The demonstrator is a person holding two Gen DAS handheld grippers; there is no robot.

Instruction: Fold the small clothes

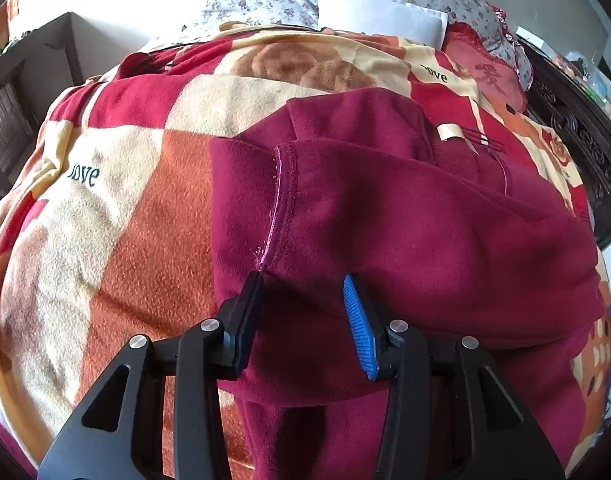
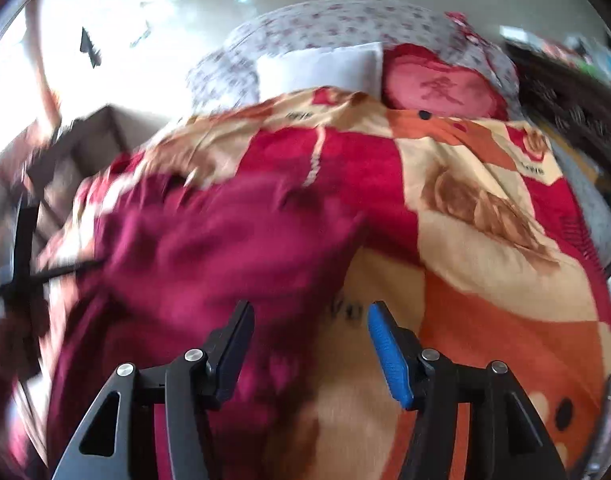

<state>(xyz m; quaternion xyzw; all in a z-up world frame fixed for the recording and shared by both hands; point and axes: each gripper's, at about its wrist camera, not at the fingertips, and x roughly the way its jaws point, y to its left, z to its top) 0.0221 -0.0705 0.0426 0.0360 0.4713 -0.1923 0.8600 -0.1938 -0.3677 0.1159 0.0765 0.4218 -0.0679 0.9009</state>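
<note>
Left wrist view: maroon fleece garment (image 1: 405, 220) lies part-folded on the patterned plush blanket (image 1: 117, 200). Left gripper (image 1: 305, 320) straddles its seamed edge, jaws apart, not pinching. Right gripper (image 2: 310, 344) open, empty. Soft, light, limp; best pinched at seam or hem.

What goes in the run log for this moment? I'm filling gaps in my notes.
stage: folding | garment: maroon, on blanket | left gripper: jaws apart over garment's edge | right gripper: jaws open, empty, view blurred
</note>
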